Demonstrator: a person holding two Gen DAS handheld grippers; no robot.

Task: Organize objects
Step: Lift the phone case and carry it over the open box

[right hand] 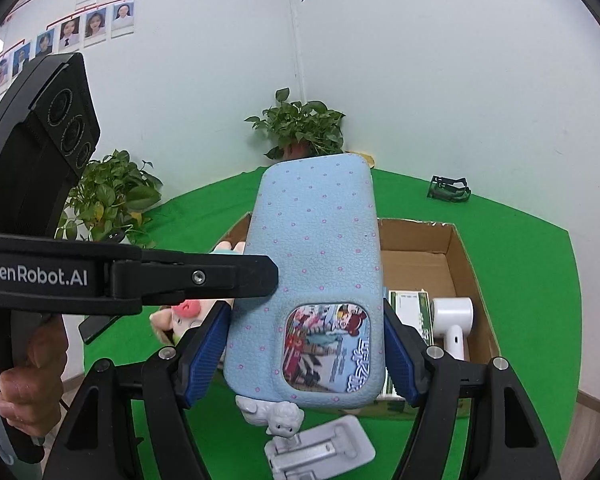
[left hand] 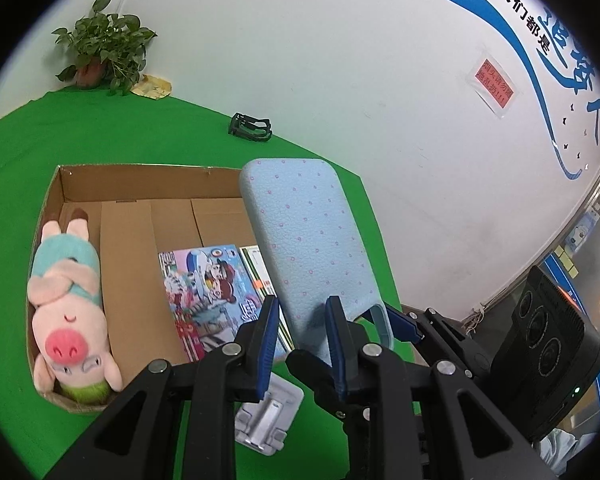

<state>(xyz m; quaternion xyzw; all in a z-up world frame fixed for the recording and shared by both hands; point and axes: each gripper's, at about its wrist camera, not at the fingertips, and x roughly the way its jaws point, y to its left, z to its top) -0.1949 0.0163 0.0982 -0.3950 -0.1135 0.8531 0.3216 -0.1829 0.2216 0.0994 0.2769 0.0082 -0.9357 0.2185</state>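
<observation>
Table [left hand: 40,160]: covered with a green cloth; it carries everything listed below.
Potted plant [left hand: 104,48]: at the far corner of the table, against the white wall.
Cardboard box [left hand: 140,172]: open at the top, standing on the cloth.
Plush pig [left hand: 64,300]: pink with a pale blue top, lying along the box's left wall in the left wrist view.
Picture book [left hand: 204,292]: flat on the box floor, right of the pig, cover up.
Green-and-white carton [right hand: 412,308]: in the box, beside the book.
White appliance [right hand: 452,316]: in the box, against the carton.
Phone case [left hand: 300,232]: pale blue with pink dots, held clear of the cloth and tilted away from both cameras. In both views it overlaps the near part of the box, and the book shows through its camera cut-out in the right wrist view.
Right gripper [right hand: 304,320]: blue pads pressed on the two long sides of the case near its lower end.
Left gripper [left hand: 302,316]: closed down on the side edge of the case.
Hand [right hand: 28,380]: wrapped round the left gripper's handle.
Phone stand [left hand: 268,416]: white, on the cloth in front of the box.
Black clip [left hand: 250,122]: on the cloth beyond the box, well apart from it.
</observation>
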